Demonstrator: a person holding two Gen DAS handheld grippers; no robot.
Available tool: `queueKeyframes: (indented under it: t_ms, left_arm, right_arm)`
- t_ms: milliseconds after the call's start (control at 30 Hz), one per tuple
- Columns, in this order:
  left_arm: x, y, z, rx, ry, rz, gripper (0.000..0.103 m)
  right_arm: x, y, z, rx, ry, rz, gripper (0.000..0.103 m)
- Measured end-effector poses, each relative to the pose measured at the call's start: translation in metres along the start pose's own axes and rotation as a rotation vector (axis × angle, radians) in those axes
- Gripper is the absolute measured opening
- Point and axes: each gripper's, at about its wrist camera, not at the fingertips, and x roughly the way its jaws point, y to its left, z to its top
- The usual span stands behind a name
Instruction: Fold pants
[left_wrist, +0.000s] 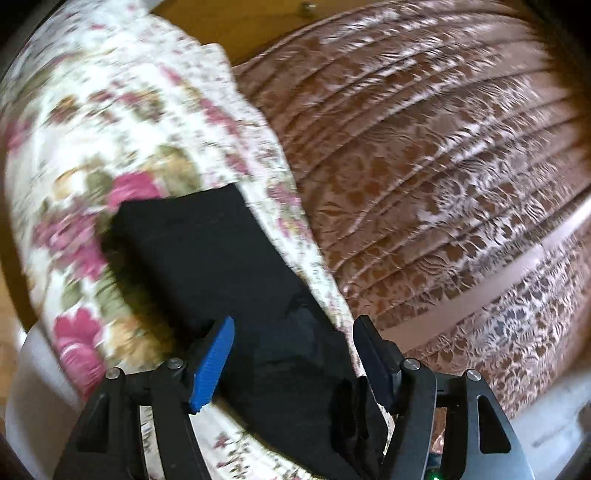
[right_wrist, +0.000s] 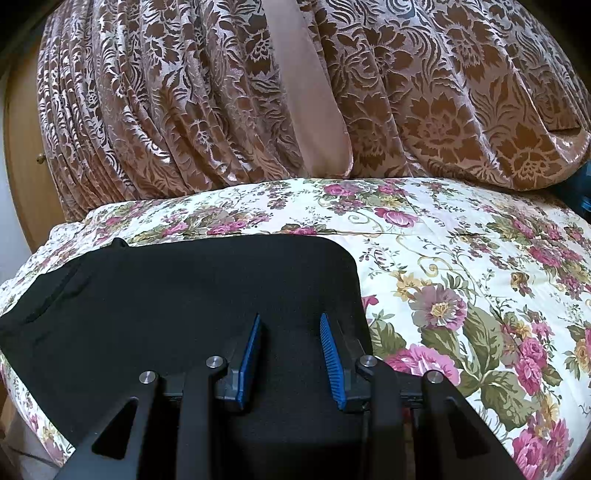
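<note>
Black pants (right_wrist: 177, 295) lie flat across the lower left of the right wrist view, a matte, soft-looking dark slab with a rounded upper right corner, spread on a bed whose floral bedspread (right_wrist: 461, 277) shows pink roses, green leaves and gold scrolls on cream cotton. The right claw (right_wrist: 290, 332) sits at bottom centre over the black fabric, its ribbed blue pads (right_wrist: 332, 354) parted with a clear gap between them, nothing pinched. Whether the tips touch the cloth cannot be told.

Over to the left wrist view, and it is smeared with blur. The pants (left_wrist: 207, 251) run as a long folded rectangle from mid-left down to bottom centre, square-cornered at the far end, bunched and creased near the camera. The left claw (left_wrist: 293, 332) is spread wide at the bottom, one blue ridged pad (left_wrist: 214, 363) to the left, a dark finger to the right, the crumpled black fabric lying between and below them, ungripped.

Behind the bed in both views hangs a pleated brown curtain (right_wrist: 424, 103), shiny, with a raised floral damask pattern, and a plain satin band (right_wrist: 306, 96) running down it.
</note>
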Motion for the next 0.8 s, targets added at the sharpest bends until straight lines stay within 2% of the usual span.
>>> queueKeyframes:
  t_ms: [133, 267, 367, 400, 467, 533, 600, 633, 700, 800]
  left_arm:
    - [-0.001, 0.014, -0.008, -0.056, -0.014, 0.059, 0.064]
    - [-0.001, 0.021, -0.006, -0.073, -0.006, 0.060, 0.062]
    - [-0.013, 0.023, -0.008, -0.079, -0.064, 0.085, 0.062]
    - [-0.014, 0.024, -0.009, -0.083, -0.069, 0.088, 0.063]
    - [-0.012, 0.031, -0.010, -0.111, -0.058, 0.096, 0.070]
    - [-0.007, 0.037, -0.008, -0.147, -0.038, 0.082, 0.071]
    - [-0.001, 0.036, -0.002, -0.128, -0.036, 0.071, 0.073]
    - [0.004, 0.035, 0.001, -0.113, -0.030, 0.060, 0.078]
    - [0.016, 0.034, 0.007, -0.085, -0.007, 0.057, 0.078]
    - [0.030, 0.040, 0.015, -0.109, -0.005, 0.032, 0.078]
  right_arm:
    - [0.000, 0.000, 0.000, 0.000, 0.001, 0.001, 0.034]
    - [0.000, 0.000, 0.000, -0.002, -0.001, -0.001, 0.034]
    - [0.000, 0.000, 0.000, -0.001, 0.000, 0.000, 0.034]
    - [0.000, 0.000, 0.000, 0.000, -0.001, 0.000, 0.034]
    - [0.000, 0.001, 0.000, -0.001, -0.002, -0.001, 0.034]
    - [-0.001, 0.000, 0.000, -0.002, -0.004, -0.001, 0.034]
    - [-0.001, 0.000, 0.000, -0.002, -0.004, 0.000, 0.034]
    - [0.000, 0.000, 0.000, -0.002, -0.004, 0.000, 0.034]
    - [0.000, 0.000, -0.001, -0.003, -0.004, 0.000, 0.034]
    - [0.000, 0.000, -0.001, -0.002, -0.003, 0.001, 0.034]
